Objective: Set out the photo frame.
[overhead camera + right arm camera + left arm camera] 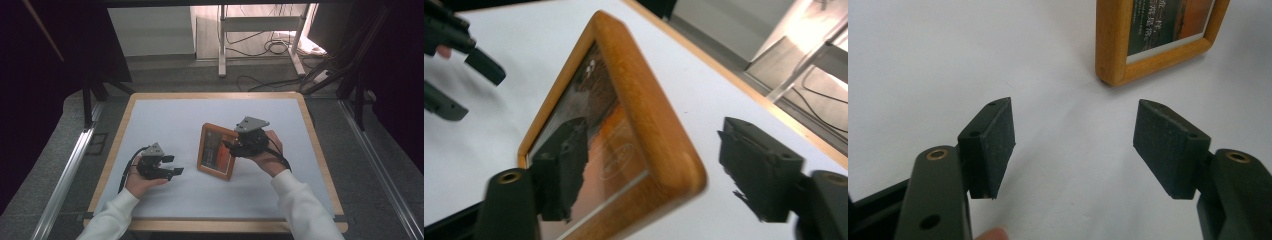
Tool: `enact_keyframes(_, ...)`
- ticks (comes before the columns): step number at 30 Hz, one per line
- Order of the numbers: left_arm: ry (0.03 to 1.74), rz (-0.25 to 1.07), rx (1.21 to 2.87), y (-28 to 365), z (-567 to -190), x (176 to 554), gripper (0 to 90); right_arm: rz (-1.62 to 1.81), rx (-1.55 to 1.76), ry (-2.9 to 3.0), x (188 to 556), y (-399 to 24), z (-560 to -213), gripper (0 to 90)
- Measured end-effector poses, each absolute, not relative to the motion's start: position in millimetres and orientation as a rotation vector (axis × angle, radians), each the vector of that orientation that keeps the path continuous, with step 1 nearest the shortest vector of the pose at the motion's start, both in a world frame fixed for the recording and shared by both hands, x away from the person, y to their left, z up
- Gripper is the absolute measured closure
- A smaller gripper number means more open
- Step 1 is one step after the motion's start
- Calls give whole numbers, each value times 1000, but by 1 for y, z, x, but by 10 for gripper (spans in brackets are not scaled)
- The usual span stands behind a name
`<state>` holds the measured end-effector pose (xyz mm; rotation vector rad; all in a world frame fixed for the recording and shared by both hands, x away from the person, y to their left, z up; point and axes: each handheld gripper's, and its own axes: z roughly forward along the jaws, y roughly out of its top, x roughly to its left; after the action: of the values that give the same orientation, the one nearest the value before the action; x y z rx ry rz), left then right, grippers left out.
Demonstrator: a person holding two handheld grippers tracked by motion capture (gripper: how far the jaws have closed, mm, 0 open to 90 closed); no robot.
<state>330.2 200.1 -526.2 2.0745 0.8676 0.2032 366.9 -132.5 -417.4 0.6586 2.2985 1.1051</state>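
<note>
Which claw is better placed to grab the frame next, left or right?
Right, probably. The right claw is open with its jaws straddling a corner of the frame. The left claw is open too, but sits off to the side over bare table, apart from the frame.

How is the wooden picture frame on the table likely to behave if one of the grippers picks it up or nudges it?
The picture frame looks stiff: solid wood with rounded corners. Its glossy pane mirrors a jaw in the right gripper view, so it is probably glass, slippery and breakable. It seems to stand tilted on the table, so a nudge might tip it.
</note>
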Motion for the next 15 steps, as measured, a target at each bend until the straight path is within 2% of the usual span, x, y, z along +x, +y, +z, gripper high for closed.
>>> enact_keyframes(8,870,206,2073,200,-525,329,326,1207,782,2262,347,-160,-417,229)
enact_keyframes(15,875,232,2081,198,-524,327,316,1294,917,2254,322,-191,-443,211)
